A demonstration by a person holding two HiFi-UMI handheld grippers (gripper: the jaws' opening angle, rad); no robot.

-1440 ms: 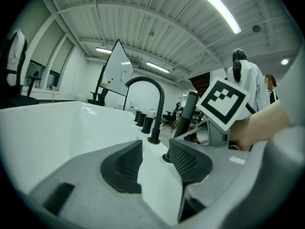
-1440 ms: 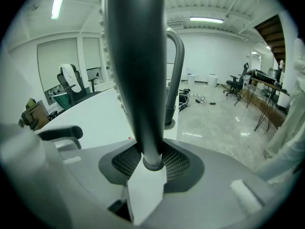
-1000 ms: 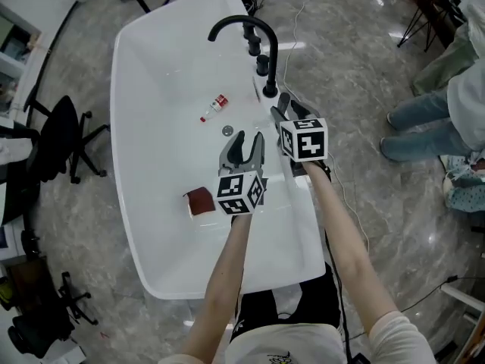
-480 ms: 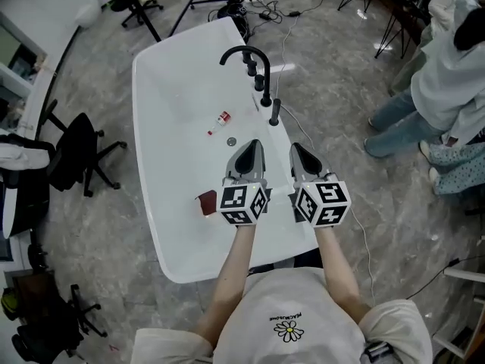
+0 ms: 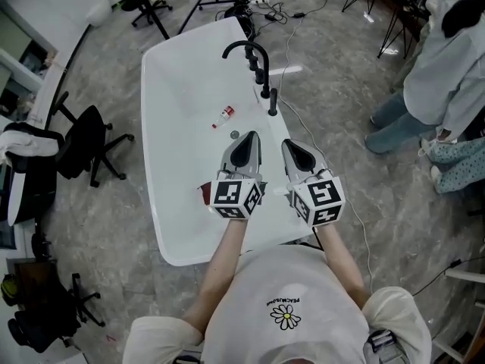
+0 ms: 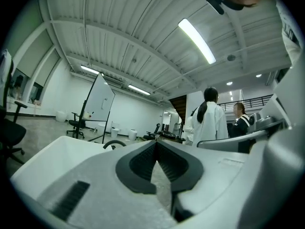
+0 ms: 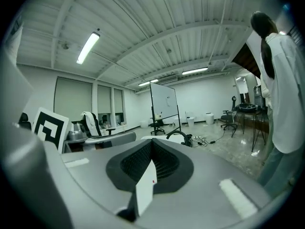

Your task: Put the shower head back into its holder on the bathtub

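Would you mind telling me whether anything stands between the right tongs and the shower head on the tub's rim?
Nothing visible does. The shower head stands upright on the bathtub rim beside the faucet, and only bare rim shows between it and the shut right tongs.

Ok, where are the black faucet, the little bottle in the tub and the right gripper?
black faucet (image 5: 244, 45), head view, top of its arched spout.
little bottle (image 5: 222, 116), head view, middle of its body.
right gripper (image 5: 290, 144), head view, tips of its shut jaws.

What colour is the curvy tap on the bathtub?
Black; the tap shows best in the head view.
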